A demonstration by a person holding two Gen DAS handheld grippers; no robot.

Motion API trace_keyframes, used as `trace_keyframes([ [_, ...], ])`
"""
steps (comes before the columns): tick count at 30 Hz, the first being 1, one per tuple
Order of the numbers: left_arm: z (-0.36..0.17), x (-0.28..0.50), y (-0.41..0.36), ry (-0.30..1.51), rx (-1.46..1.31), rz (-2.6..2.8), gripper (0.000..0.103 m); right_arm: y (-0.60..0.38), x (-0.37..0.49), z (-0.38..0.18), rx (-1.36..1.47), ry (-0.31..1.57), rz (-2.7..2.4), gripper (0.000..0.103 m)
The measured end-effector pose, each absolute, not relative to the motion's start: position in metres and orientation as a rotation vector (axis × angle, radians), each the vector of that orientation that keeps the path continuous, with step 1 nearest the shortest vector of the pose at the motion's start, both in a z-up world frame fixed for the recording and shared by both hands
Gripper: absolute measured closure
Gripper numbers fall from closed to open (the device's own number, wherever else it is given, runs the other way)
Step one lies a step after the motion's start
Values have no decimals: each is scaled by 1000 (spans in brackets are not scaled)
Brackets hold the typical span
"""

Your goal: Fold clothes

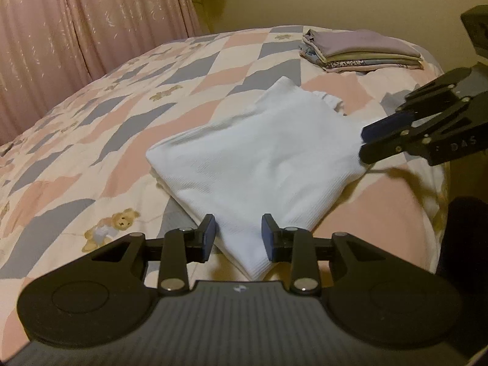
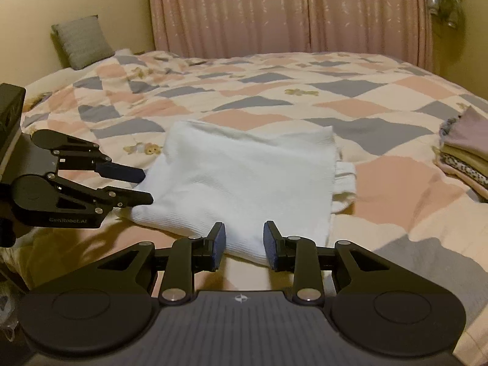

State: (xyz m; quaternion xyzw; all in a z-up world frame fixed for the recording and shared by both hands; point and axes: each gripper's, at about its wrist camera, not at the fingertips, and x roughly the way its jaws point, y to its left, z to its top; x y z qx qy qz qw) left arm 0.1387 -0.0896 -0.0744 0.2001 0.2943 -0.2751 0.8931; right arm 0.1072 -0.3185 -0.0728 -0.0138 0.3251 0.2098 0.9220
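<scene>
- Left wrist view showed the left gripper (image 1: 238, 234) low over the near corner of a folded white garment (image 1: 259, 158), its jaws parted with that corner lying between the two blue pads, neither pad pressing on the cloth.
- The white garment lay flat on the bed (image 1: 91, 140), folded into a rough square, with a ribbed cuff or hem poking out at its far edge.
- From that same view the right gripper (image 1: 364, 143) came in from the right, its two fingers a narrow gap apart at the garment's right edge; whether they pinched any cloth could not be told.
- Right wrist view showed the right gripper (image 2: 244, 242) with jaws moderately apart, the garment's (image 2: 244, 177) near corner sitting between the pads without being clamped.
- The left gripper (image 2: 148, 186) appeared at the left of this view, fingers spread apart beside the garment's left edge, tips at or just touching the cloth.
- A stack of folded clothes (image 1: 363, 50) rested farther back on the bed, well apart from the white garment, a mauve piece on top.
- The bed's quilt (image 2: 274, 91) carried pink, grey and cream patches with small teddy bears.
- A grey-green cushion (image 2: 80, 41) leaned against the wall at the bed's far left, and pink curtains (image 2: 289, 12) hung behind.
</scene>
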Motion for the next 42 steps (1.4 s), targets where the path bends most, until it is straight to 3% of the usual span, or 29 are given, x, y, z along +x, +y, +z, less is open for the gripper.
trace_keyframes([
  [20,-72,133,-89,598,447,-543,71,-323,96,-74,-42,686,401,67],
  [28,-70,82,-104,381,800,-645,60,-297,86,-66,-460,629,428,61],
  [42,-117,91,-143,297,1099,-636,60,-237,92,-122,-1177,495,516,61],
])
